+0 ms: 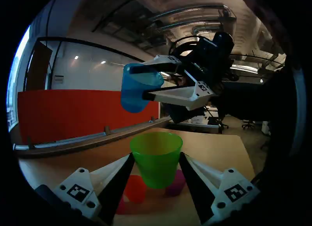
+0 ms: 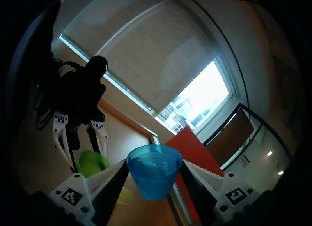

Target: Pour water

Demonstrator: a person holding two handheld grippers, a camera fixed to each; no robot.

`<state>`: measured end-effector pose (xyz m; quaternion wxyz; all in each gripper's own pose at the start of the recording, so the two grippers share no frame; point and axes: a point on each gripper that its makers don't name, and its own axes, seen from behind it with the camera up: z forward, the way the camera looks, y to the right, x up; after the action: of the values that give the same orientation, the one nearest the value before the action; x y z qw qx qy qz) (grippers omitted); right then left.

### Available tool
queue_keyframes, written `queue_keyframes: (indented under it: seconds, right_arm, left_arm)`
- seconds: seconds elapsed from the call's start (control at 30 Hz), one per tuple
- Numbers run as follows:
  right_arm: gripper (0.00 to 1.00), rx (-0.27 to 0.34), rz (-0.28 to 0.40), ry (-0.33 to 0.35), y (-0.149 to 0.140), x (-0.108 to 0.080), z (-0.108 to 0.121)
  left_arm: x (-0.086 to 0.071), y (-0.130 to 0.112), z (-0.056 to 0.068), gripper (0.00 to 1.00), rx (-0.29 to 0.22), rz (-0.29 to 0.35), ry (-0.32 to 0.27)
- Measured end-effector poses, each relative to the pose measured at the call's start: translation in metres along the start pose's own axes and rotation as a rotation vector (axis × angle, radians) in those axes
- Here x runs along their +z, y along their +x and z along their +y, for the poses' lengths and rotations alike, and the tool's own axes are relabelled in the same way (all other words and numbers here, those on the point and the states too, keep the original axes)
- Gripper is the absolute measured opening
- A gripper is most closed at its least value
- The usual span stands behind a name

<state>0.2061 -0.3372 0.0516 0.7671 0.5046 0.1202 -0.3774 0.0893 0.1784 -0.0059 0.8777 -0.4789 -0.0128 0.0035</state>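
Observation:
A green cup (image 1: 156,159) stands upright between my left gripper's fingers, and my left gripper (image 1: 156,167) is shut on it just above the wooden table (image 1: 218,148). Higher up and slightly to the left in the left gripper view, a blue cup (image 1: 137,87) is held tilted by the right gripper (image 1: 156,81). In the right gripper view, the blue cup (image 2: 155,175) sits between the fingers with my right gripper (image 2: 155,179) shut on it. The green cup (image 2: 91,162) appears below to the left, held by the left gripper (image 2: 82,146).
A red cup (image 1: 135,188) and a purple cup (image 1: 176,183) stand on the table below the green cup. A red wall panel (image 1: 70,113) and a rail run along the table's far side. Office chairs (image 1: 247,125) stand at the right. A bright window (image 2: 199,97) is overhead in the right gripper view.

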Motion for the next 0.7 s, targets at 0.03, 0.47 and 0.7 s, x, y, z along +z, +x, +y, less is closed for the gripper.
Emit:
queue_keyframes:
  seconds: [0.03, 0.47, 0.7]
  right_arm:
    - [0.92, -0.004, -0.001, 0.001, 0.0001, 0.0003, -0.0002]
    - [0.91, -0.047, -0.008, 0.000, 0.0012, 0.0022, 0.0031]
    - [0.92, -0.079, -0.016, -0.001, 0.0009, 0.0028, 0.0053]
  left_arm:
    - [0.0000, 0.0003, 0.0001, 0.83, 0.001, -0.001, -0.001]
    - [0.0005, 0.0061, -0.0008, 0.83, 0.003, 0.000, 0.000]
    - [0.0022, 0.0086, 0.0004, 0.83, 0.005, 0.000, -0.004]
